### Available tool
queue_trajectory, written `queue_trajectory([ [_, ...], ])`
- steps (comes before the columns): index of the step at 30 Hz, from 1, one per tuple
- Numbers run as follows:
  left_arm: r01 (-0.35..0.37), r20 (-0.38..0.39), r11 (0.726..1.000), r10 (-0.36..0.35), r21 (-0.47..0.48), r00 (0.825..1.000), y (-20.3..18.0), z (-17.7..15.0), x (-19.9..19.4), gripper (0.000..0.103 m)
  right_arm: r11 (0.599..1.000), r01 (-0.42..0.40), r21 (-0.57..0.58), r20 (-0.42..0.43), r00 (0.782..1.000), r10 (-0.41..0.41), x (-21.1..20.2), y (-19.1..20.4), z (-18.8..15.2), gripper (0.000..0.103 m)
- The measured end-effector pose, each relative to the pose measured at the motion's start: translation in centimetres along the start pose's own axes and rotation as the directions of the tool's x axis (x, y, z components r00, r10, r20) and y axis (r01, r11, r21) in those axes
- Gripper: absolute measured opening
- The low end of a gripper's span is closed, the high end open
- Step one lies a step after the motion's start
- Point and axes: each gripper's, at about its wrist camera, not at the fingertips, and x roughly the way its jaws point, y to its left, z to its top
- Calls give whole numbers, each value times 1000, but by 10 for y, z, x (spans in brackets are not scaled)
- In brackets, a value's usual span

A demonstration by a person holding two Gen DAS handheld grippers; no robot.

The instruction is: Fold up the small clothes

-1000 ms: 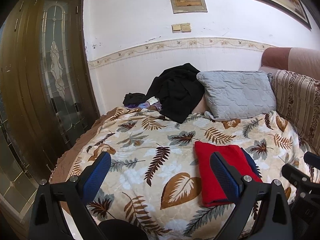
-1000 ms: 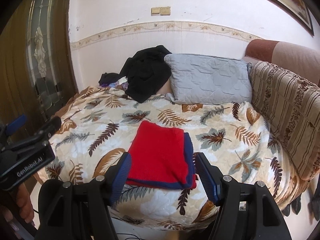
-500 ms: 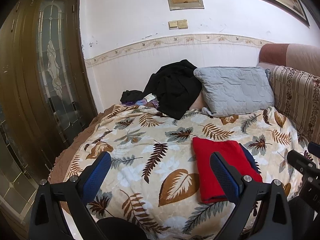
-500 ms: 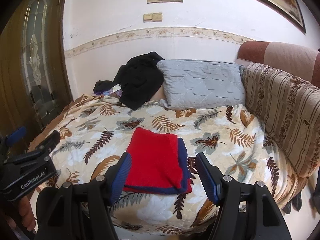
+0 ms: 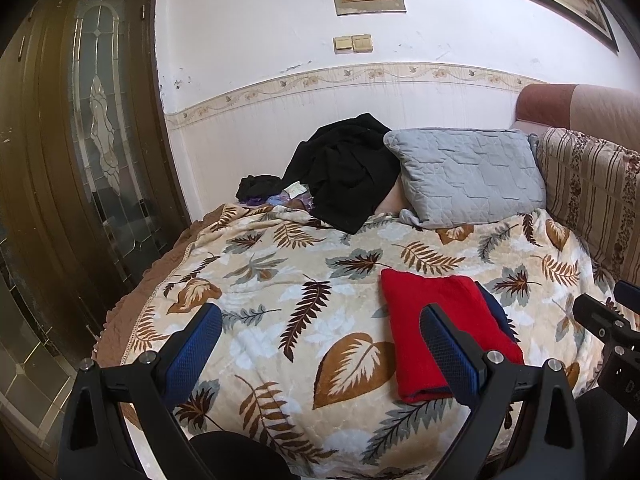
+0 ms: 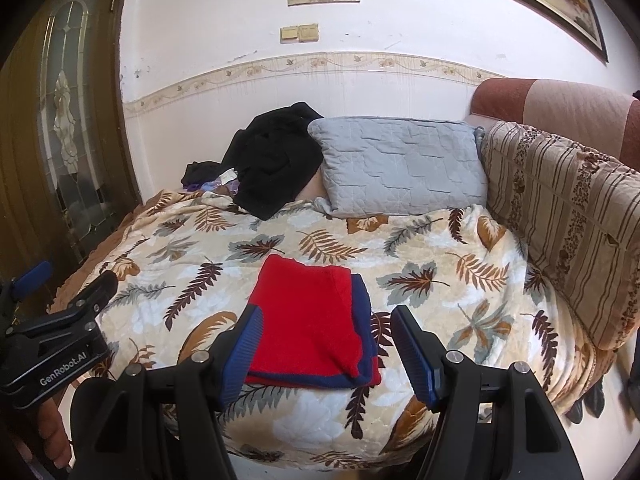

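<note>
- Nothing is changed over the last second: the red cloth [image 6: 308, 320] is left folded on the bed [image 6: 440, 280].
- Both tools, left tool [image 5: 320, 344] and right tool [image 6: 326, 352], are held apart and empty; this fold is judged done.

Folded garment [image 6: 308, 316] lies on the bed [image 6: 420, 248] near its front edge. Behind it, against the wall [image 6: 224, 20], a pillow [image 6: 400, 168] leans, with a heap of clothes [image 6: 276, 164] to its left. A sofa back [image 6: 560, 200] bounds the bed's right side; a door [image 5: 92, 160] stands left.
</note>
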Motion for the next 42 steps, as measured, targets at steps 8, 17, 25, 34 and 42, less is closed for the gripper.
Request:
queue_trajectory([
  [8, 27, 17, 1000, -28, 8, 999, -7, 7, -8, 99, 1000, 17, 25, 30, 999, -18, -8, -14, 0, 70],
  [17, 51, 58, 998, -52, 22, 997, -13, 16, -30, 99, 998, 13, 58, 62, 998, -16, -19, -27, 2, 70],
  [25, 79, 47, 996, -81, 39, 996, -20, 17, -30, 99, 997, 15, 76, 65, 998, -20, -19, -34, 1, 70],
  [34, 108, 38, 994, -109, 37, 993, -22, 19, -25, 99, 997, 20, 69, 72, 997, -25, -16, -32, 4, 70],
  [42, 110, 40, 993, -111, 39, 993, -22, 19, -29, 99, 998, 28, 58, 66, 997, -32, -19, -29, 3, 70],
])
